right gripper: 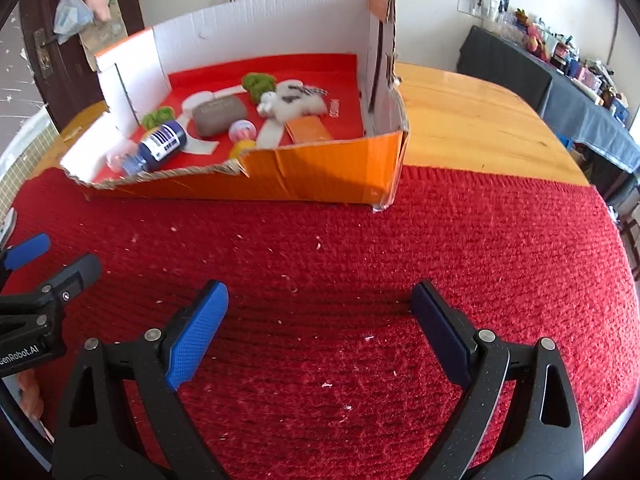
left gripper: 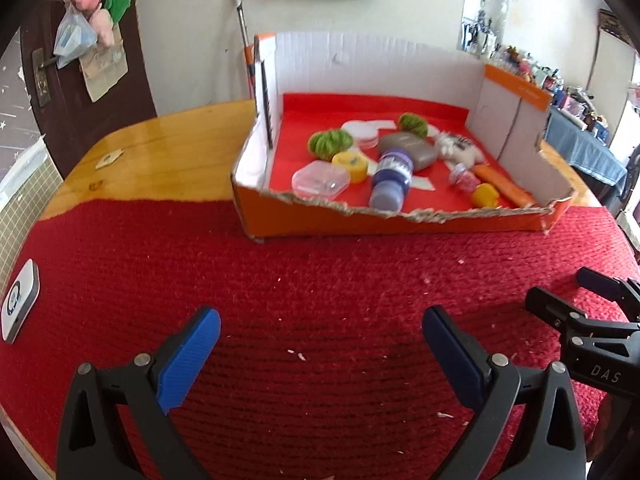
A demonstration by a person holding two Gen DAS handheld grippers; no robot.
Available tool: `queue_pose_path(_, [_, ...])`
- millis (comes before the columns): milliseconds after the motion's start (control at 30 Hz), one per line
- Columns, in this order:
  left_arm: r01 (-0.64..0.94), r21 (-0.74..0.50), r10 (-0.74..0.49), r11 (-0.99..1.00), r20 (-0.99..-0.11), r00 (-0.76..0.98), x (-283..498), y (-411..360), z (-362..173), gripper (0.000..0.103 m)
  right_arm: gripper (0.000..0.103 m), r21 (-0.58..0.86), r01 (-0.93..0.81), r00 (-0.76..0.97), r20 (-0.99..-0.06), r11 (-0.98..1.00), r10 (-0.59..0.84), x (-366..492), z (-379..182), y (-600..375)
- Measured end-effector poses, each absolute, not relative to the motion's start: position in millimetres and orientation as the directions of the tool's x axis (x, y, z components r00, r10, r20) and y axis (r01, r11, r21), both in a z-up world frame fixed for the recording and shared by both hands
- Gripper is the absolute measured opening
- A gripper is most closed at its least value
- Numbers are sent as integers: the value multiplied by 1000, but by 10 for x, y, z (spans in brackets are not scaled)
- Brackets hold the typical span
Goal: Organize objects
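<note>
An orange cardboard box (left gripper: 400,222) (right gripper: 320,172) with white inner walls and a red lining stands on the red knitted mat (left gripper: 300,280) (right gripper: 360,260). Inside lie a blue bottle (left gripper: 390,178) (right gripper: 160,146), a grey pouch (left gripper: 410,148) (right gripper: 218,114), a clear plastic case (left gripper: 320,180), two green woolly balls (left gripper: 330,143), a white plush toy (left gripper: 458,148) (right gripper: 292,100) and an orange tube (left gripper: 504,186). My left gripper (left gripper: 320,324) hovers open over the mat in front of the box, nothing between its blue pads. My right gripper (right gripper: 320,300) stands open beside it, also empty.
The mat covers the near part of a round wooden table (left gripper: 160,152) (right gripper: 480,120). A white device (left gripper: 18,300) lies at the mat's left edge. A dark door with hanging bags (left gripper: 88,40) is behind, and a cluttered dark-covered table (right gripper: 580,92) stands at the right.
</note>
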State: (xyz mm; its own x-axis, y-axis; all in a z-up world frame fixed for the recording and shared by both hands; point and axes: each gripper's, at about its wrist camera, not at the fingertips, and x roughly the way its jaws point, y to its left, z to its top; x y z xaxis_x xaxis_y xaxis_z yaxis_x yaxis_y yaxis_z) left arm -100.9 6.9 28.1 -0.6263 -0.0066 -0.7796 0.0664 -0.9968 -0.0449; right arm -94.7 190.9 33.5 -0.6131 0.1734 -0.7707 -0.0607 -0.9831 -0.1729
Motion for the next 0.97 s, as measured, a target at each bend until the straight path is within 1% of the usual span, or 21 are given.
queue_pose_path(100, [73,-28,-22,-997,-801,-598,-1047,79,203,103,94,-188,-60,-616,-766,-980,185,-943,330,1895])
queue_pose_path(467, [87,-33,-27,-996,-790,-612,-1045,74,186,103,100,-183,-81,-613,-766,-980,194,-948,314,1924])
queue_pose_path(533, [87,-33,-28,-996,-789,-613,-1044,76,185,103,103,-183,-86,-610,-768,-979,197,-953,313,1933])
queue_pose_path(967, [88,-35,-27,-995,-789,-613,-1052,73,187,103,103,-188,-92,-607,-768,-978,205,-969,308,1927])
